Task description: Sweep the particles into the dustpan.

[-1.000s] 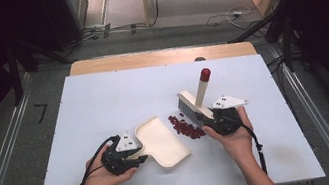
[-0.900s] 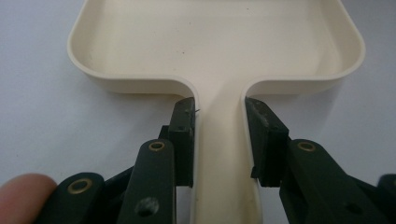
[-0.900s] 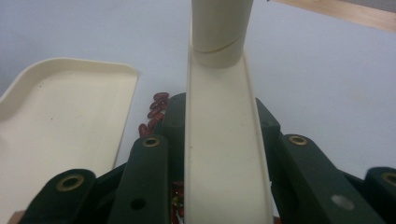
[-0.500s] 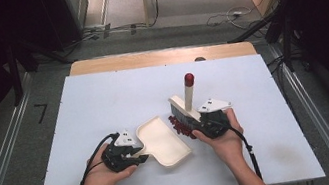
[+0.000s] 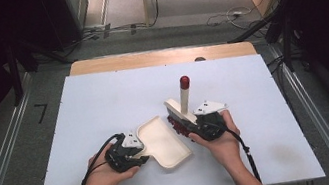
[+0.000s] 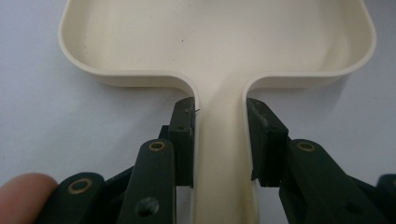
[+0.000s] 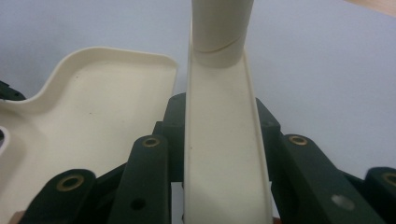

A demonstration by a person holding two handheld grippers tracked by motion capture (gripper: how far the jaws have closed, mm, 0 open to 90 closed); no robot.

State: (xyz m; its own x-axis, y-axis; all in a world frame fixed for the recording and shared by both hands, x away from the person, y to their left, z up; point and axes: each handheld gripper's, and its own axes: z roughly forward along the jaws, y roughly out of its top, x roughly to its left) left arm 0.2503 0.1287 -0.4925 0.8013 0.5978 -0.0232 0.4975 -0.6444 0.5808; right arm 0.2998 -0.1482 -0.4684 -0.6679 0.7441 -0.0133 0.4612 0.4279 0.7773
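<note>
Sweeping with brush and dustpan, near edge of the table (image 5: 102,98). The left gripper (image 5: 129,151) has its jaws clamped on the handle of the cream dustpan (image 5: 163,141); in the left gripper view the two pads press the handle's sides, and the pan (image 6: 215,42) opens straight ahead of the jaws. The pan lies flat, its long axis slanted across the near middle of the table, its open mouth facing the right side. The right gripper (image 5: 203,126) has its jaws clamped on the back of the brush (image 5: 180,112), whose red-tipped handle stands up and away toward the far edge; in the right gripper view the brush back (image 7: 224,140) runs lengthwise between the jaws. The brush head stands just beside the pan's mouth, with small dark red bits (image 5: 176,123) lying under and against it, between brush and pan. The governing relation: the pan's mouth lies to the left of the brush, across the brush's long axis, so the remaining stroke appears to be a short sideways push toward the left gripper. The right hand is nearer the bits; the left serves to brace the pan.
</note>
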